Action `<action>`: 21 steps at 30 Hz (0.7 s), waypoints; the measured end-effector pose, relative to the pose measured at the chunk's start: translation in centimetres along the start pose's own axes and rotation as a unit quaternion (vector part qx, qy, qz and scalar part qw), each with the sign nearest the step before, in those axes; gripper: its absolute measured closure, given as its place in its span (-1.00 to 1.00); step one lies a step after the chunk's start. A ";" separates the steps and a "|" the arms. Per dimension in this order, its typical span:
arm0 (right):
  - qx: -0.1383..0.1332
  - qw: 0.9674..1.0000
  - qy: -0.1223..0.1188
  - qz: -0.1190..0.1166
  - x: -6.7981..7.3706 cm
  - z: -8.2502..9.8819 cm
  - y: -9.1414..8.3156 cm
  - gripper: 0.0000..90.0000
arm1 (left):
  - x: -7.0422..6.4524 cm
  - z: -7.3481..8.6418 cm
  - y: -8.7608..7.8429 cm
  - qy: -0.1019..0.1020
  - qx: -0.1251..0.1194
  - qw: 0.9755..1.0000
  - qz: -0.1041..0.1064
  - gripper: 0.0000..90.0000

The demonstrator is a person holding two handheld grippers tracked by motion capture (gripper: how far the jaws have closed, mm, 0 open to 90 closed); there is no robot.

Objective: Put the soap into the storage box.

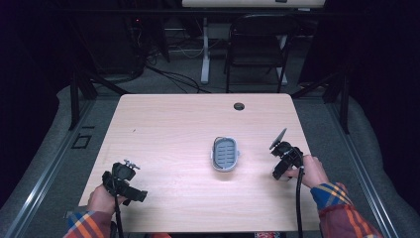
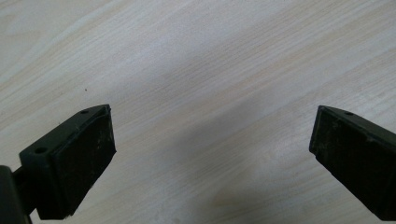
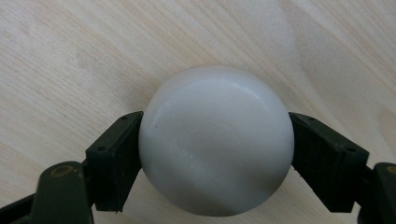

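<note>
A pale wooden table (image 1: 173, 129) with fine, straight grain and rounded corners carries a small grey dish (image 1: 225, 154) near its middle. The dish is a rounded rectangle with a raised rim and a darker slotted floor — it looks like moulded plastic. Its long axis runs from the person's side toward the far edge, tilted slightly. A round dark grommet hole (image 1: 239, 106) sits in the tabletop near the far edge.

The right gripper (image 3: 216, 149) has its 2 black jaws pressed against opposite sides of a white soap (image 3: 217, 140), a smooth, glossy, dome-shaped piece with a soft sheen and a faint speck on its surface. From this angle its outline is nearly round, so no long axis can be told. In the high view the right gripper (image 1: 283, 161) is held above the table's right part, well apart from the dish, with the right hand (image 1: 312, 171) behind it.

The left gripper (image 2: 212, 140) has its jaws spread wide — matte black pads with bare wood grain between them. In the high view the left gripper (image 1: 124, 181) sits low at the near left of the table, held by the left hand (image 1: 101, 198). Both sleeves are plaid.

A dark folding chair (image 1: 257, 42) stands beyond the table.
</note>
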State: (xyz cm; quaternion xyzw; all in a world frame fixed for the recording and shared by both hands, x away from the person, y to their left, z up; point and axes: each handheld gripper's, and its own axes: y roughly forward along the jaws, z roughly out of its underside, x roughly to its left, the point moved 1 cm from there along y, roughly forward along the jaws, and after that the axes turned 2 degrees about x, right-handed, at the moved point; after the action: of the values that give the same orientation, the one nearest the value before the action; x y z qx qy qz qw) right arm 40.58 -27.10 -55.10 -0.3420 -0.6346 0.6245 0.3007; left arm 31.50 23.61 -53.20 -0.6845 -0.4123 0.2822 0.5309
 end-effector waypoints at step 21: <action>0.011 1.000 -0.003 0.000 -0.1 0.0 -0.3 -0.46 | 0.0 0.0 0.0 0.000 0.000 1.000 0.000 -1.00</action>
State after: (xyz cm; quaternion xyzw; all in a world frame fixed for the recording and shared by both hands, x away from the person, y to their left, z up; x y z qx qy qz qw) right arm 40.66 -27.15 -54.76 -0.3368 -0.6284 0.6323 0.3031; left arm 31.49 23.62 -53.20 -0.6846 -0.4126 0.2823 0.5306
